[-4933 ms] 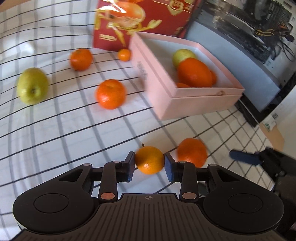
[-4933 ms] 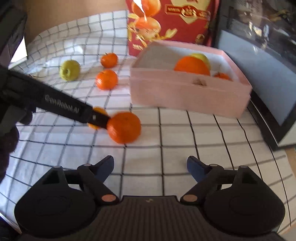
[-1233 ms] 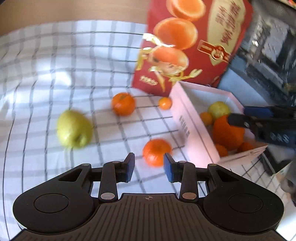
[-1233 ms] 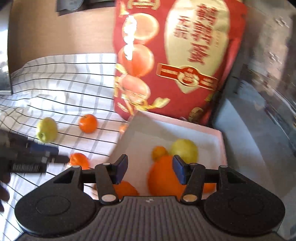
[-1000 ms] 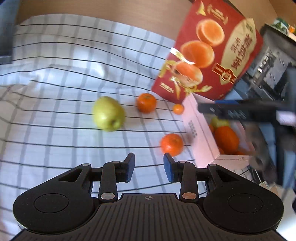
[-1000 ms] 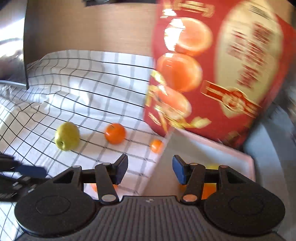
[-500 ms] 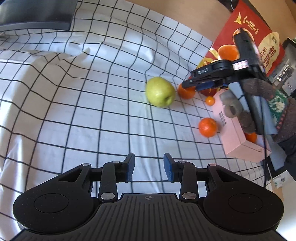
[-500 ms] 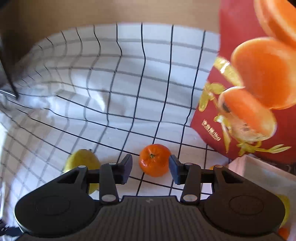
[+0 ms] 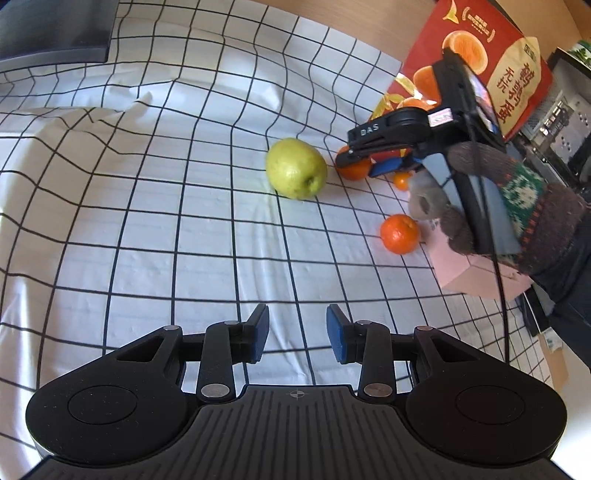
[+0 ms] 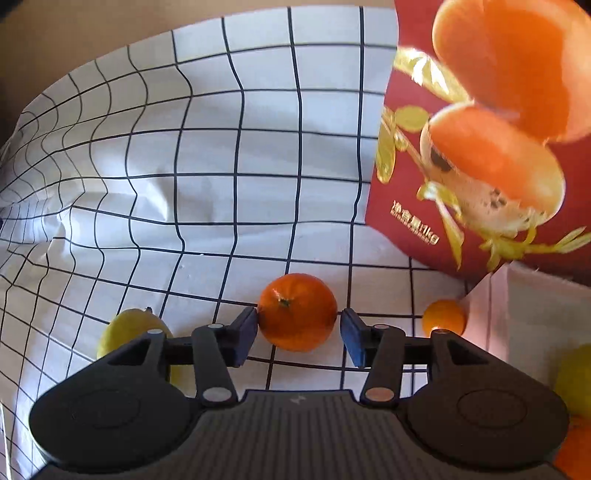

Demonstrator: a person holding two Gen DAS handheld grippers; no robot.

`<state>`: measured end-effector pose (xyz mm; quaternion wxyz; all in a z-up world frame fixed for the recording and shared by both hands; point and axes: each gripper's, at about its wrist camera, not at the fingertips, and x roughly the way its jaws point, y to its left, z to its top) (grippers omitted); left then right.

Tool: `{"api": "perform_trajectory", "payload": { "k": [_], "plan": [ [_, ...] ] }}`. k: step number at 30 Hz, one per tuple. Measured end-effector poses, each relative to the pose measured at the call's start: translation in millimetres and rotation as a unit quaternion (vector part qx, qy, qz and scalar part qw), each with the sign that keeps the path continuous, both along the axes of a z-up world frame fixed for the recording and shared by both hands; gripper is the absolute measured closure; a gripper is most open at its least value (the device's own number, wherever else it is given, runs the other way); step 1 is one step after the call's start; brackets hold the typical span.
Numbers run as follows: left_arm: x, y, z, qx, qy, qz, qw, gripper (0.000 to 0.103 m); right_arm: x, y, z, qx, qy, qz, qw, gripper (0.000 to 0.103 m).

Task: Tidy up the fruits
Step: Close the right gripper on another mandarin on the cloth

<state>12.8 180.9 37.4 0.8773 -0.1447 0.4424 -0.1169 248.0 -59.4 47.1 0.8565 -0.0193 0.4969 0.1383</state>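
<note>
My right gripper (image 10: 298, 332) is open, its jaws on either side of an orange mandarin (image 10: 297, 312) that lies on the checked cloth; the pads sit close to it, with no firm squeeze visible. It also shows in the left wrist view (image 9: 373, 162) around the same mandarin (image 9: 354, 170). A green apple (image 9: 296, 168) lies just left of it, also in the right wrist view (image 10: 125, 332). A tiny mandarin (image 10: 443, 317) lies by the pink box (image 10: 524, 306). Another mandarin (image 9: 399, 234) lies against the box's (image 9: 476, 273) near side. My left gripper (image 9: 297, 334) is open and empty over bare cloth.
A red printed fruit bag (image 10: 480, 147) stands behind the box, also in the left wrist view (image 9: 480, 55). A dark object (image 9: 51, 33) lies at the cloth's far left corner. A yellow-green fruit (image 10: 576, 376) and an orange one (image 10: 576, 450) lie inside the box. The cloth is wrinkled on the left.
My right gripper has moved down and forward, so the mandarin now sits between its jaws. My left gripper has drawn back a little from the fruit.
</note>
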Motion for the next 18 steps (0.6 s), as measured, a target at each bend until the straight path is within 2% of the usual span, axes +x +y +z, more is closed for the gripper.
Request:
{"api": "perform_trajectory", "payload": {
  "k": [4,7,9,13,18],
  "plan": [
    [-5,4,0,-0.001,0.002,0.007,1.0,0.065,3,6,-8,-0.01,0.004,-0.005,1.0,0.056],
    [-7,10,-2,-0.001,0.004,0.016,0.9999,0.065,-6,11,-3,-0.03,-0.009,0.02,0.999,0.057],
    [-7,13,-3,-0.003,0.005,0.024,0.9997,0.065,-17,12,4,-0.02,-0.012,0.023,0.999,0.057],
    [-2,13,-4,-0.003,0.007,0.037,0.9993,0.065,-53,5,30,0.02,-0.026,0.034,0.999,0.057],
    [14,12,-2,-0.001,0.005,0.053,0.9986,0.065,-119,-3,59,0.028,-0.057,0.067,0.996,0.057]
  ]
}}
